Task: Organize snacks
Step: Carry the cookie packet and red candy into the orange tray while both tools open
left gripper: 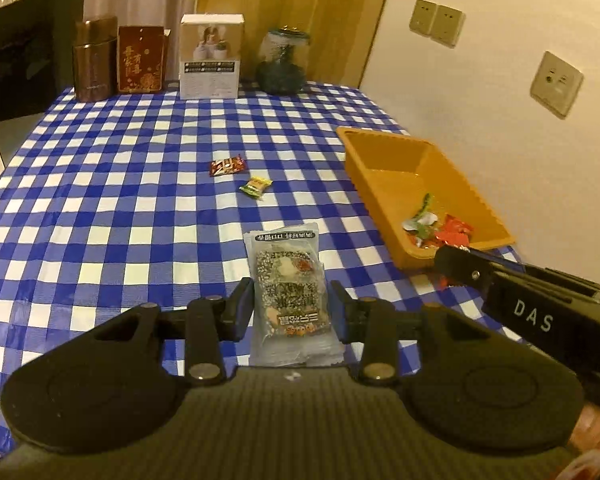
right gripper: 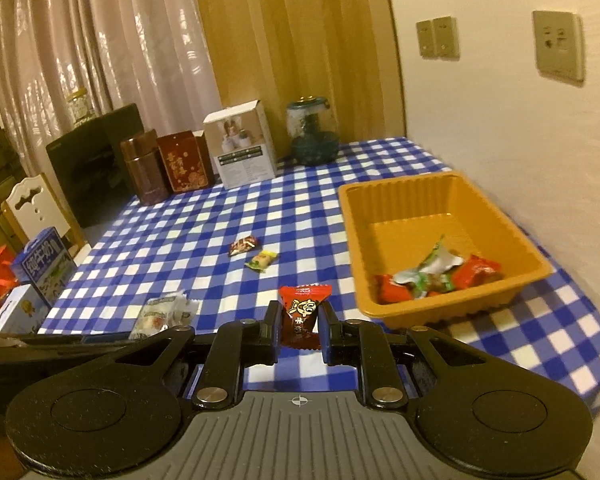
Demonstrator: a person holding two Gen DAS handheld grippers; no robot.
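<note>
left gripper pinching clear snack packet, right gripper pinching red candy, orange tray at two o'clock

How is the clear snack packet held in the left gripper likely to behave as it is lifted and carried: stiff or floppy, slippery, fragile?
The clear snack packet probably stays fairly stiff where the left gripper clamps its chunky filling, while its thin sealed ends likely flop. Its glossy film looks slippery. The filling may crumble under a hard squeeze.
</note>
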